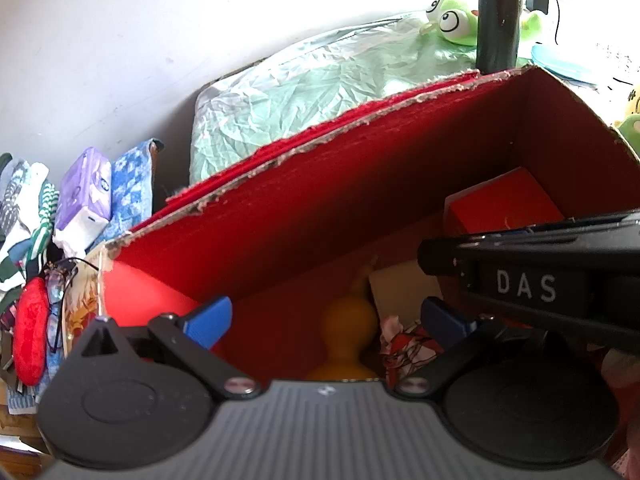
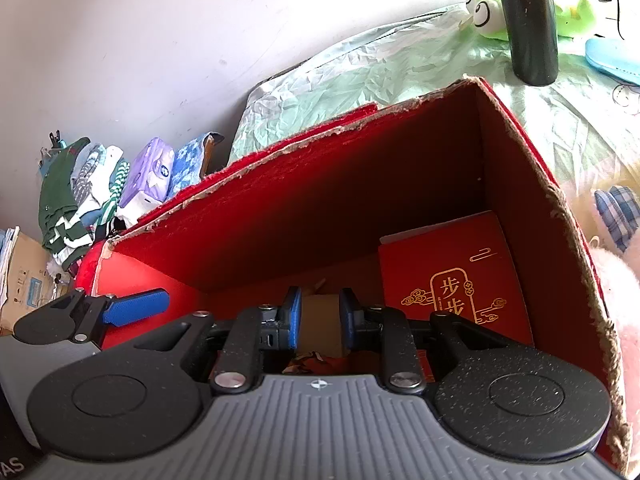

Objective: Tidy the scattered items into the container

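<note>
A red cardboard box (image 1: 320,140) with torn rims stands open under both grippers. On its floor I see a yellow gourd-shaped toy (image 1: 348,336), a crumpled red-and-white wrapper (image 1: 404,344) and a small red box with gold print (image 2: 452,272). My left gripper (image 1: 326,322) hangs wide open above the toy, nothing between its blue pads. My right gripper (image 2: 320,316) reaches into the box, its blue pads close together on a brown cardboard piece (image 2: 320,332). In the left wrist view the right gripper's black body (image 1: 524,284) comes in from the right.
Crumpled pale green sheeting (image 1: 300,92) lies behind the box, with a green frog plush (image 1: 452,20) and a black pole (image 1: 498,16). To the left sit a purple tissue pack (image 1: 84,196), folded clothes (image 2: 64,200), glasses (image 1: 56,284) and a red pouch (image 1: 30,340).
</note>
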{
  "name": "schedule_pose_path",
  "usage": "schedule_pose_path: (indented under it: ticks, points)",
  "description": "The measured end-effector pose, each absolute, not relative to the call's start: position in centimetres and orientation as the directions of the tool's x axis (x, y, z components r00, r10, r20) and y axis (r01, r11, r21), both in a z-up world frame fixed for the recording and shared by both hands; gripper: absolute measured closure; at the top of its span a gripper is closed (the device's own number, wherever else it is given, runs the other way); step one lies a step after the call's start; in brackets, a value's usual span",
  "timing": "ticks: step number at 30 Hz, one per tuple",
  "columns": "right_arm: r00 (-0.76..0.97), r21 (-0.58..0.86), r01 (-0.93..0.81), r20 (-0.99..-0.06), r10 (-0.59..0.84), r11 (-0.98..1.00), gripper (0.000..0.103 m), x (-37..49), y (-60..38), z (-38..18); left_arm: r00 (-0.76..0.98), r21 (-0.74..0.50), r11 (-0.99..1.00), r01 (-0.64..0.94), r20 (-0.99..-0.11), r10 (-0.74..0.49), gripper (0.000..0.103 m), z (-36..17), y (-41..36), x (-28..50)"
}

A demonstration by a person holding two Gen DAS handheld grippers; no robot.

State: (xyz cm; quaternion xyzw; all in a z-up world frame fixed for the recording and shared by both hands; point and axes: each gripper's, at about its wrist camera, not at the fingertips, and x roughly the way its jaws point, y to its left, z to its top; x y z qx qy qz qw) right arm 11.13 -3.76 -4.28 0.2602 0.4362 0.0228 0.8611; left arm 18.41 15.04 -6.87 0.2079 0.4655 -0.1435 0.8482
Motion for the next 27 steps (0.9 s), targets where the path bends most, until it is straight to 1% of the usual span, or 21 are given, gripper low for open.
schedule_pose_path:
  ticks: [6,16,27]
  points:
    - [0.616,0.477,0.174,-0.735,0.283,0.861,0.08,11.17,-3.79,-4.38,0.525,0.221,0.874,0.432,-0.85,-0.045,0.002,-6.75,15.18,18.34]
    - [0.606,0.48,0.169,-0.739,0.293,0.861,0.08,11.4,-3.92,-4.45,0.539,0.257,0.876,0.408,-0.842,-0.004,0.002,-6.77,14.95,18.33]
    - [0.6,0.478,0.181,-0.746,0.289,0.859,0.08,11.72,-4.26,-4.5,0.585,0.302,0.896,0.324,-0.809,0.061,0.002,-6.39,15.23,18.27]
